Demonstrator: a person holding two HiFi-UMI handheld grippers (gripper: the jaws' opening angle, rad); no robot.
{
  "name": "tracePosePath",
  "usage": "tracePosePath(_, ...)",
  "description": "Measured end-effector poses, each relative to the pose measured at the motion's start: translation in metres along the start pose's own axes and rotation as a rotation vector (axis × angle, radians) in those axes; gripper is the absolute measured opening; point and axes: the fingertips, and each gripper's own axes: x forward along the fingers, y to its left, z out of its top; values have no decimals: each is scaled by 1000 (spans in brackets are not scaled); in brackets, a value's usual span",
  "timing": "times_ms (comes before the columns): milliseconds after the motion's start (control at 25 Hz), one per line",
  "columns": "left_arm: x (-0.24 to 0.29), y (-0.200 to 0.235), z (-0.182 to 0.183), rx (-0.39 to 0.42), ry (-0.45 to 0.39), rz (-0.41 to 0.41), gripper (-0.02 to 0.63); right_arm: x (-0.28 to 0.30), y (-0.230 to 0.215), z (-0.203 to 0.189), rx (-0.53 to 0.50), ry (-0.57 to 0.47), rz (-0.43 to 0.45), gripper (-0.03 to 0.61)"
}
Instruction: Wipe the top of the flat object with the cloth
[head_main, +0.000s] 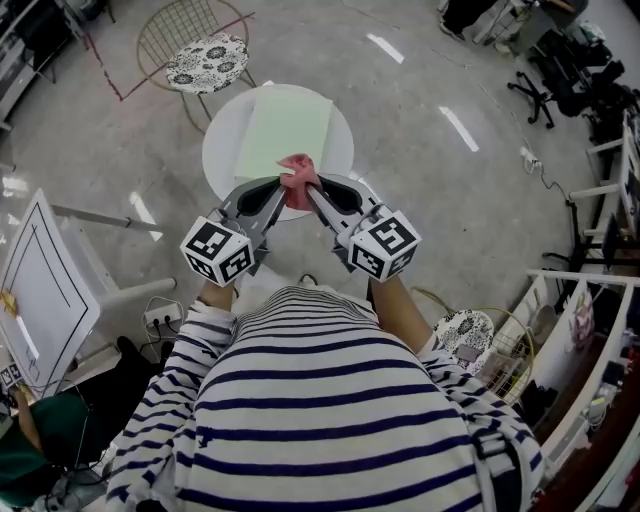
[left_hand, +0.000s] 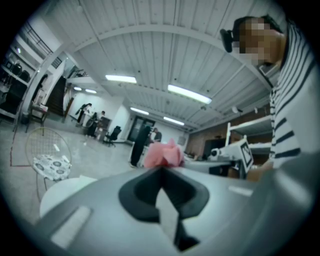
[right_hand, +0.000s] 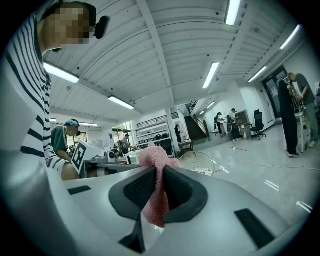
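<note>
Head view shows both grippers meeting over the near edge of the round table. The right gripper pinches the pink cloth between its pads. The left gripper is pressed together at the cloth's edge and seems to nip it. The cloth hangs bunched, just short of the pale green flat sheet, probably so the two grips can spread it before wiping.

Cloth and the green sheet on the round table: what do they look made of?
The cloth looks like pink woven or knitted fabric: a coarse open mesh shows in the right gripper view, and it is soft and crumpled. The green sheet is thin, flat and matte pale green with straight edges. It could be plastic or card; the look leaves that open.
</note>
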Motion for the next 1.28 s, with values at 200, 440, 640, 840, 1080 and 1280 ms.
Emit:
tracePosePath(200,4,29,1,-9,21,-11,8,27,-7,0,-5,43,11,41)
tracePosePath(440,17,71,14,-6,42,-45,8,65,-25,9,0,60,-2,41)
tracePosePath(640,25,112,27,4,56,-75,8,104,-41,17,3,70,-24,41)
tracePosePath(840,27,150,35,12,59,-107,8,138,-54,21,-2,76,-61,41)
tracePosePath(1080,22,185,39,14,56,-151,8,171,-65,23,-65,104,-110,41)
tracePosePath(1280,25,204,34,6,63,-139,9,186,-79,19,-130,165,-119,41)
